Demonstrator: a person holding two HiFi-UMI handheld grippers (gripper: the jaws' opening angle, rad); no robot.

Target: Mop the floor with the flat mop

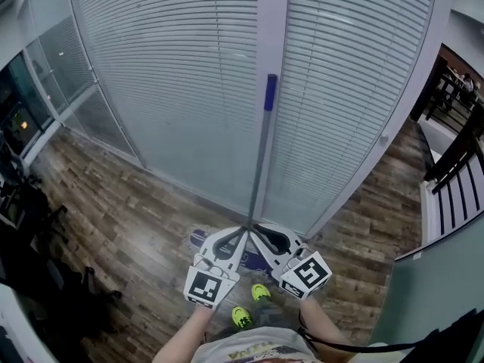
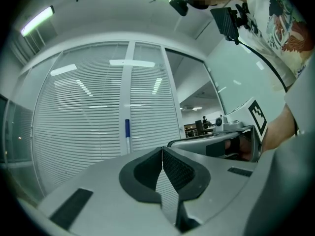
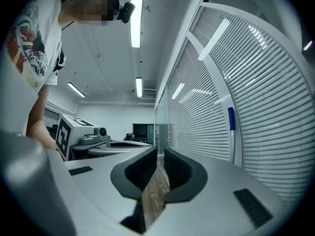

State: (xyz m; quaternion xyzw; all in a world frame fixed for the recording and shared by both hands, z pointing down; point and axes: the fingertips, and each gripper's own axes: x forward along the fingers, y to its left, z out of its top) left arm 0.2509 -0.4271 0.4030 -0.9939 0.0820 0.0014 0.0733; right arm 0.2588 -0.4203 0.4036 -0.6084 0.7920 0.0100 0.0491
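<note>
Shoes (image 1: 243,316): green, on the wood floor (image 1: 128,218), nearest to the camera.
Left gripper (image 1: 231,242): low, just left of the mop handle. In the left gripper view its jaws are pressed together at the tips, with nothing between them.
Right gripper (image 1: 271,240): just right of the handle. In the right gripper view the jaws stand a thin slit apart, and only floor shows through.
Mop head (image 1: 198,239): blue-purple and flat on the floor, partly hidden under both grippers.
Mop handle (image 1: 261,157): grey with a blue top, upright. It seems to lean on the frame of the blinds wall (image 1: 174,74). Both gripper views show it apart from the jaws.
Step in hand: neither gripper holds the flat mop. The scene fits a moment just ahead of taking the handle, and equally one just after parking it at the wall.
Next move: any further mopping would need jaws spread wider than the handle and then closed around it, I judge.
</note>
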